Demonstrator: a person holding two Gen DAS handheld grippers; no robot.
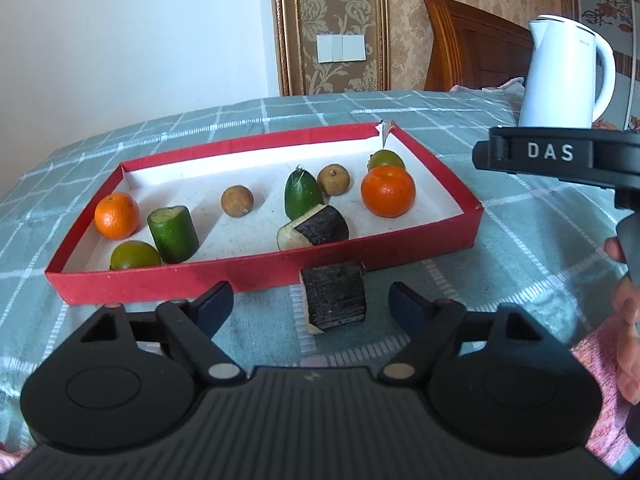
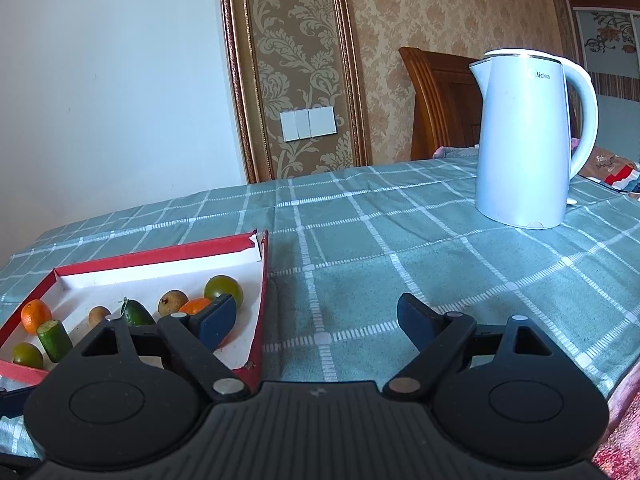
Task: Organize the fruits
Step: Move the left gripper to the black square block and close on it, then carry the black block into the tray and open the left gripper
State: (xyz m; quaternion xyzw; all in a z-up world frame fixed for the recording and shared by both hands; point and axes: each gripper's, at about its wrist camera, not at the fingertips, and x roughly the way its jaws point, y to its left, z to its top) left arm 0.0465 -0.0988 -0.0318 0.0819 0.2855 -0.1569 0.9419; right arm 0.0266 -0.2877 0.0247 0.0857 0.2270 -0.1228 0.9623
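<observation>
Fruits lie mostly inside the red box on the table; one dark piece stands outside, touching its front wall. Left gripper is open around this piece, probably to lift it in. Right gripper is open, empty.

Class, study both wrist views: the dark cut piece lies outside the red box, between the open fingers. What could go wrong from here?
1. The dark cut piece lies close against the red box wall; the left hand-held gripper might nudge the box while closing.
2. Dropped in carelessly, it could knock the similar piece just inside.
</observation>
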